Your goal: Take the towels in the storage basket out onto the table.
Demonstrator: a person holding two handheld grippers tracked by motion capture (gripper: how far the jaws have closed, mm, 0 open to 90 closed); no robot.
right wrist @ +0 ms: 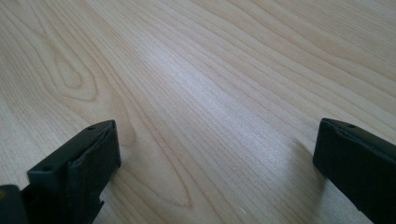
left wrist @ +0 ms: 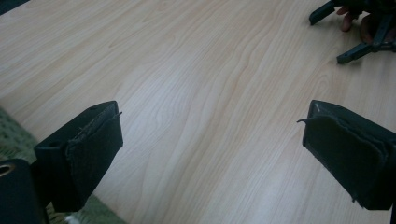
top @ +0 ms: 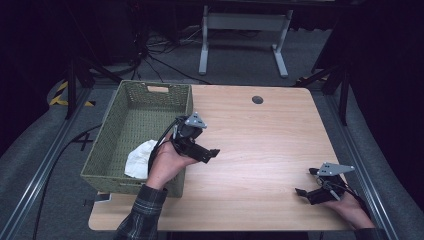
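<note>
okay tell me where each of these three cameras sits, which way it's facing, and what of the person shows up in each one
High view: above the person's side, facing forward and down on the table and green basket; both forearms, left tool and right tool show.
Left gripper view: on the left tool, facing across the table; own open jaws, plus the right tool farther off.
Right gripper view: on the right tool, low over the wood; own open jaws.
Shared: the wooden tabletop in all three.

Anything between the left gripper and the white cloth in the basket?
Only the basket's near-right wall. The left gripper hangs open over the table just right of it; the cloth lies inside on the basket floor, uncovered. Coming over the rim from above looks clear.
</note>
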